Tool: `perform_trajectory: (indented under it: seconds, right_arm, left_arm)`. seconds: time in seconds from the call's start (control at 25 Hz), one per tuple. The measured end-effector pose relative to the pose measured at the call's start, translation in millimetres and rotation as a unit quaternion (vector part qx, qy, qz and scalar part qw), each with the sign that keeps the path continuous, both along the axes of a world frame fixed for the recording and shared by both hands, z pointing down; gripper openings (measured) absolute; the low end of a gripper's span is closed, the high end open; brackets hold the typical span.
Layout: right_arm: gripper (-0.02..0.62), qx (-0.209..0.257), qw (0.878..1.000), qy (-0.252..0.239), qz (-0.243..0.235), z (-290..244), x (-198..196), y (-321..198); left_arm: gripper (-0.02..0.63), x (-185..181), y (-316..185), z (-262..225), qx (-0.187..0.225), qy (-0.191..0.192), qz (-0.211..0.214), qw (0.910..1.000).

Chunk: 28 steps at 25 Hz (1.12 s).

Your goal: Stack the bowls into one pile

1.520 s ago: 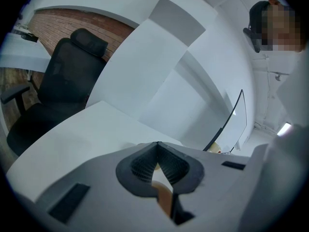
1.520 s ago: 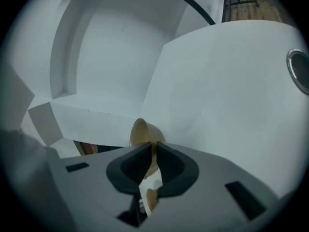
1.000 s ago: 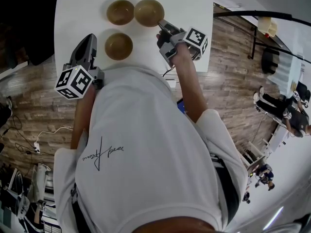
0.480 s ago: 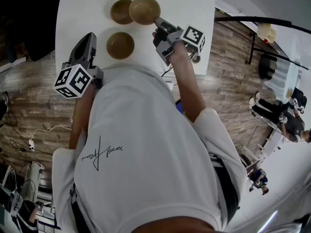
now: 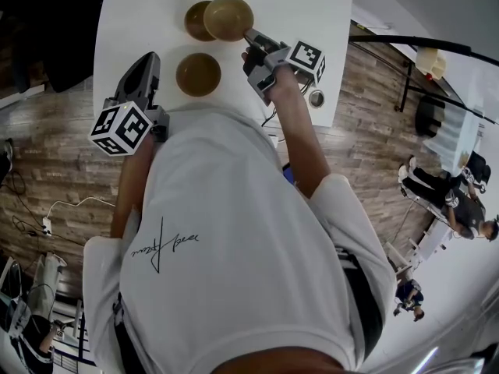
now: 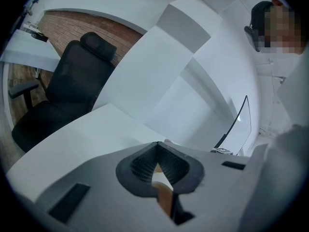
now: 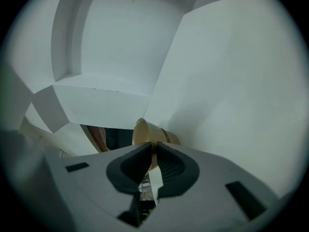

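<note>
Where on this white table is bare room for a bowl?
Bare: the white table right of the round tan bowl in the right gripper, and its far left corner. Crowded: the middle, with the far brown bowl and near brown bowl.

your white worktop [image 5: 140, 6] carries two brown bowls, not touching: the near bowl [image 5: 198, 74] and, behind it, the partly hidden far bowl [image 5: 193, 22]. a small round thing [image 5: 316, 97] lies near its right edge.

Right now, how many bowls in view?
3. Held bowl is gripped at its rim by the right gripper and overlaps the far bowl. Near bowl sits on the table by the left gripper. The far bowl is partly covered.
</note>
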State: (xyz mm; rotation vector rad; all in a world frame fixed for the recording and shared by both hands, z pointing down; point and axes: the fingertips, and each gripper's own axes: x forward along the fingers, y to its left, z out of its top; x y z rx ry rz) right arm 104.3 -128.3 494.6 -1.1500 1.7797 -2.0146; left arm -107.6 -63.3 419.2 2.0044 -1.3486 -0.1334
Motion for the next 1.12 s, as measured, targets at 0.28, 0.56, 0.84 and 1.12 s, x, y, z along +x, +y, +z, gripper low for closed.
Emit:
perform_trajectory:
  seconds: [0.28, 0.56, 0.84, 1.12]
  right_arm:
    - [0.037, -0.018, 1.0, 0.001, -0.019, 19.8, -24.9, -6.7]
    - [0.037, -0.028, 0.999, 0.015, -0.042, 30.1, -43.6, -5.4]
    - [0.037, -0.036, 0.998, 0.026, -0.051, 38.1, -55.3, -6.6]
    - [0.037, -0.044, 0.998, 0.022, -0.046, 42.0, -58.0, -7.8]
  left_arm:
    - [0.008, -9.6, -7.0, 10.0, -0.01, 0.006, -0.007, 0.9999]
    - [0.008, -12.7, -6.7, 14.7, -0.019, 0.012, -0.01, 0.9997]
    - [0.008, -15.4, -7.5, 19.9, -0.029, 0.015, -0.01, 0.9994]
    - [0.008, -17.7, -7.6, 24.1, -0.037, 0.02, -0.01, 0.9991]
